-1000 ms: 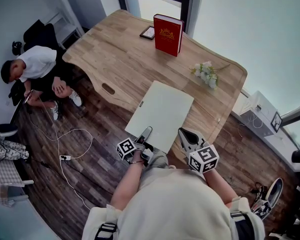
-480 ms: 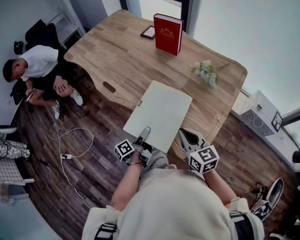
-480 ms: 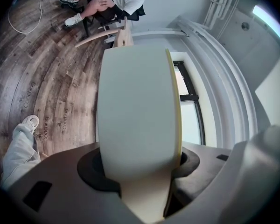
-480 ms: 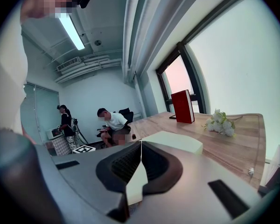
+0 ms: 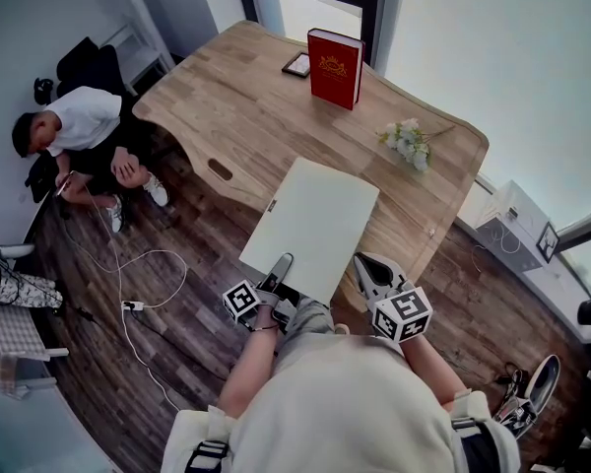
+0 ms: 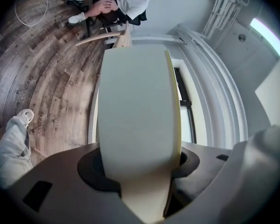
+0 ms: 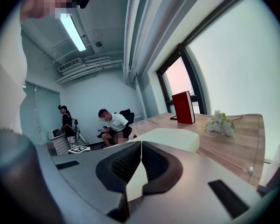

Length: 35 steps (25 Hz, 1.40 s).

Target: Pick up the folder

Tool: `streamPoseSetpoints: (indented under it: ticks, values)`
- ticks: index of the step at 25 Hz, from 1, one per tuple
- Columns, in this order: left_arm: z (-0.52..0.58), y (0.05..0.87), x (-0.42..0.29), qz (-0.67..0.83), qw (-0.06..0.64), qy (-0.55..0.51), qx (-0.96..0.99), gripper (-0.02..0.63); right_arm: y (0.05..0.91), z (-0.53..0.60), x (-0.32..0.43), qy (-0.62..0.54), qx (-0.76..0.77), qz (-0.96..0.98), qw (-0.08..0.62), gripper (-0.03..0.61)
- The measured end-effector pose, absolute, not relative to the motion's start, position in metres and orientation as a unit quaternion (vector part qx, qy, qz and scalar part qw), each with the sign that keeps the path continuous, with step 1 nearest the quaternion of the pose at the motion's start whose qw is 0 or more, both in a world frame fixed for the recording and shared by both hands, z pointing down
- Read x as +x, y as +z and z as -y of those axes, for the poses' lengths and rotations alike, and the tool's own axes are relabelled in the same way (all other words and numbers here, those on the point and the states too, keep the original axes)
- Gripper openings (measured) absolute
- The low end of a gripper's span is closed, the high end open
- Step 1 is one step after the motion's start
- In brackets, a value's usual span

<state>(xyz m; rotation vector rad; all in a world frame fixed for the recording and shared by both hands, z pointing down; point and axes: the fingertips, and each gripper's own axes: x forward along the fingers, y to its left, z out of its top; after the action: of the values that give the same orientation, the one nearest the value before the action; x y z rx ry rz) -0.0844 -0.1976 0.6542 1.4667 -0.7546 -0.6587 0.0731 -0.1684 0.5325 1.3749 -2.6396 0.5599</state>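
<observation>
Folder: smooth pale cream rectangular folder [image 5: 315, 223], near edge between the fingers [image 6: 60, 181], far end over the wooden table [image 5: 246, 116].
Left gripper [image 5: 280, 267]: clamped on folder.
Right gripper [image 5: 367, 264]: ribbed pads pinching its corner.

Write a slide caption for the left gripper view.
Left hand-held gripper clamped on the pale folder, wooden floor and seated person beyond.

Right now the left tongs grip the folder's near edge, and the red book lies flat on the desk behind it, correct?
Not quite. The red book stands upright on the desk, not flat; the head view shows this. The rest holds: the left tongs grip the near edge of the folder, and the book is behind it.
</observation>
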Motion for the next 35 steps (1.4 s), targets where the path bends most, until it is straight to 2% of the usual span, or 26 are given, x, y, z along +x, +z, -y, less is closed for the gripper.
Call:
streamPoseSetpoints:
  ticks: [35]
  values:
    - [0.143, 0.573, -0.123, 0.341, 0.584, -0.368, 0.638, 0.284, 0.519, 0.154, 0.093, 0.163, 0.458, 0.873, 0.033, 0.020]
